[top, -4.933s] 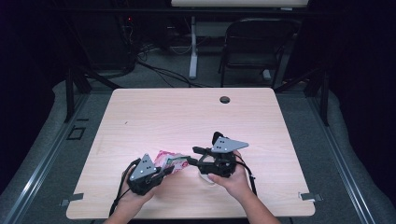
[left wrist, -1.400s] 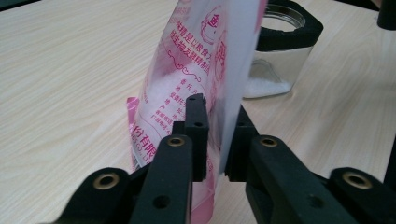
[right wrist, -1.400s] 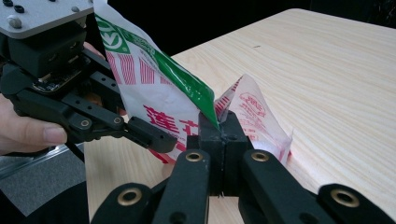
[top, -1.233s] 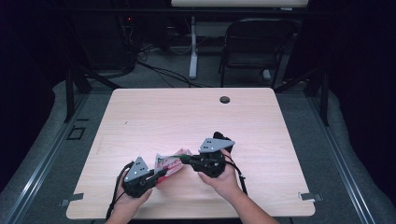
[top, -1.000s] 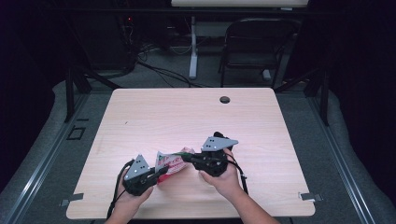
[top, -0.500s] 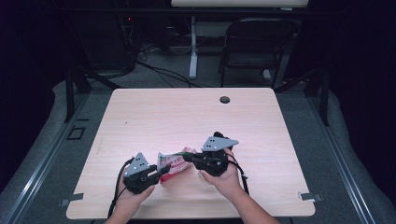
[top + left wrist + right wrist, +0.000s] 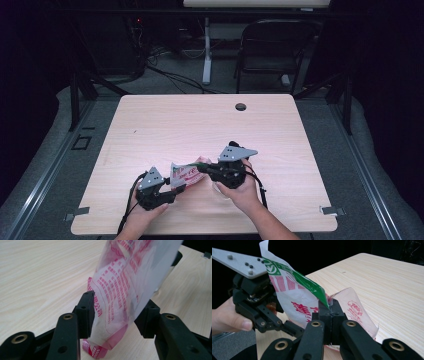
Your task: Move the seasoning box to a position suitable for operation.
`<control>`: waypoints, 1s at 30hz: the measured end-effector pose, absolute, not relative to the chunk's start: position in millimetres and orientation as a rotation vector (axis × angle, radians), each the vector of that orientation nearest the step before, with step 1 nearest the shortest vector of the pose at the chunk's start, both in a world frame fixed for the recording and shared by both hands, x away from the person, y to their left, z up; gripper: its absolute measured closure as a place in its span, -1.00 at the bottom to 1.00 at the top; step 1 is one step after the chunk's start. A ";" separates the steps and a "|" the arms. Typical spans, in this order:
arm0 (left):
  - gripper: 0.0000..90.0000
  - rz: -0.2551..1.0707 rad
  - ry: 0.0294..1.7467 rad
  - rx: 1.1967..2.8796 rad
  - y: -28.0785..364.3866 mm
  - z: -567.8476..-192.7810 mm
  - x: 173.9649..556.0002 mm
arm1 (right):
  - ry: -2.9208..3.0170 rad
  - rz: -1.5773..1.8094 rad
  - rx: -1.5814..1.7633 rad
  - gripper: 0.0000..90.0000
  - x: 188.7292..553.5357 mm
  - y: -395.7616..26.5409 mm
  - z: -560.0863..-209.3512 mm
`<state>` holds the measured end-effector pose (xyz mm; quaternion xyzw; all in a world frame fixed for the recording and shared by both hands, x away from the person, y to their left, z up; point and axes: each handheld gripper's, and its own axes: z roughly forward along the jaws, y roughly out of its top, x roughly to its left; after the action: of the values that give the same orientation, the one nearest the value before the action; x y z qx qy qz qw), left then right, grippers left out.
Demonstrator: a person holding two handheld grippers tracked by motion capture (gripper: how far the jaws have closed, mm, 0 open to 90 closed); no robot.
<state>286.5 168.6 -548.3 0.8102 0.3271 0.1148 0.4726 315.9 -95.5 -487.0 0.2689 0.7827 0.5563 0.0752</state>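
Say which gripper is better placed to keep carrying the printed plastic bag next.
Right. The right gripper has its jaws clamped on the printed plastic bag. The left gripper jaws have just been opening; the bag stands between them, unpressed.

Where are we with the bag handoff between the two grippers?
Done: the right gripper is clamped shut on the printed plastic bag, holding it above the table. In hand: the left gripper has just been opening; its pads flank the bag's lower end without pressing. Left: drawing the left gripper clear or re-gripping, whichever is meant.
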 end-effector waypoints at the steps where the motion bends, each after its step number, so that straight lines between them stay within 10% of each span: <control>1: 0.18 0.282 0.800 1.990 168.0 -549.8 287.0 | 2.345 1.669 0.808 1.00 315.7 -95.8 -487.0; 30: -0.05 0.238 0.843 2.048 157.7 -575.9 300.7 | 2.333 1.705 0.822 1.00 311.7 -106.8 -491.5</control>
<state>300.7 157.7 -575.9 0.8251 0.3397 0.0959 0.4411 311.7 -106.8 -491.5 0.2729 0.7747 0.5663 0.0687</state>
